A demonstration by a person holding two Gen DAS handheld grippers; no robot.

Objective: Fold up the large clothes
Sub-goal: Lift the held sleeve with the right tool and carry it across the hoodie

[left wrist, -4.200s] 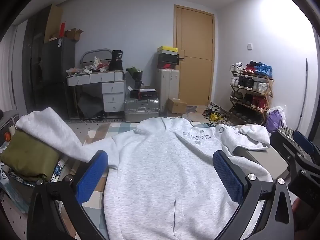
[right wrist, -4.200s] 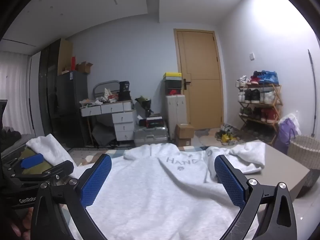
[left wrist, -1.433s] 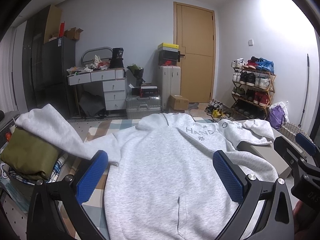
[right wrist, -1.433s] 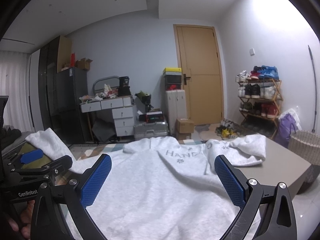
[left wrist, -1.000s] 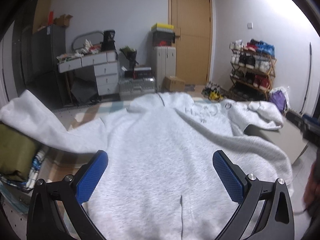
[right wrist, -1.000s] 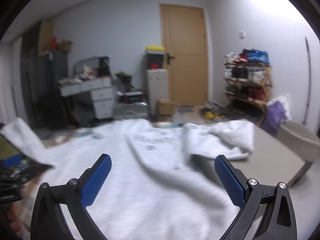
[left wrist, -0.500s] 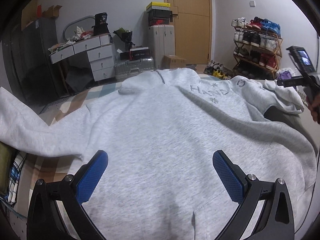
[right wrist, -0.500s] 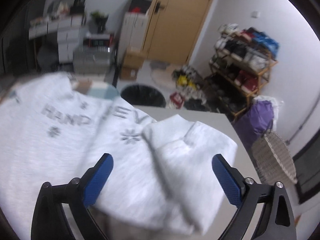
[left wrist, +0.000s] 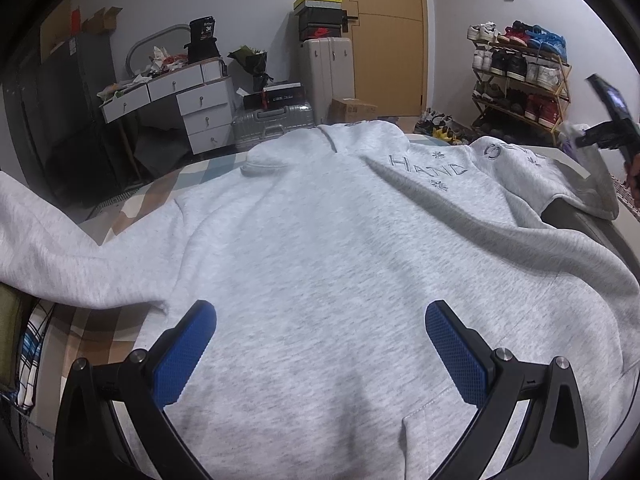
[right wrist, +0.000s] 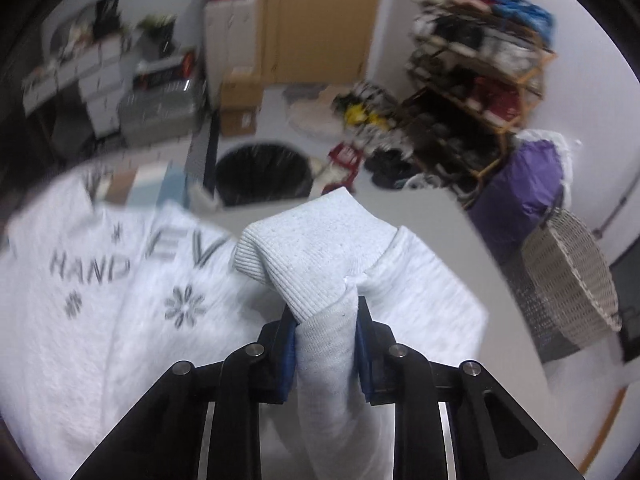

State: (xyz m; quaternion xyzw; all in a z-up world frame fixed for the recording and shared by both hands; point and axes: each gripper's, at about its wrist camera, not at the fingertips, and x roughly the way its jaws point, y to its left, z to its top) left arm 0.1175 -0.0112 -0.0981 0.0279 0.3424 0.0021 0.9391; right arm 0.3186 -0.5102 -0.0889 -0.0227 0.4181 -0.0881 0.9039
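A light grey hoodie [left wrist: 320, 264] with "HAND" lettering lies spread face up across the table, one sleeve hanging off to the left. My left gripper [left wrist: 320, 344] hovers open just above its lower body, nothing between the blue pads. In the right wrist view, my right gripper [right wrist: 326, 340] is closing its jaws on the ribbed cuff of the hoodie's right sleeve [right wrist: 316, 256], which bunches up between the pads. The hoodie's chest print [right wrist: 92, 268] lies to the left of that cuff. The right gripper's body [left wrist: 612, 120] shows at the far right edge of the left wrist view.
Grey table top [right wrist: 440, 216] lies bare beyond the sleeve. A black bin [right wrist: 264, 172], wicker basket [right wrist: 572, 276], purple bag [right wrist: 520, 188] and shoe rack [left wrist: 520, 88] stand around the table's far side. Folded olive cloth [left wrist: 10, 332] sits at the left.
My right gripper swept right to the folded sleeve, tilted down and went from wide open to closed on its cuff. The left gripper sank slightly toward the hoodie body and stays open.
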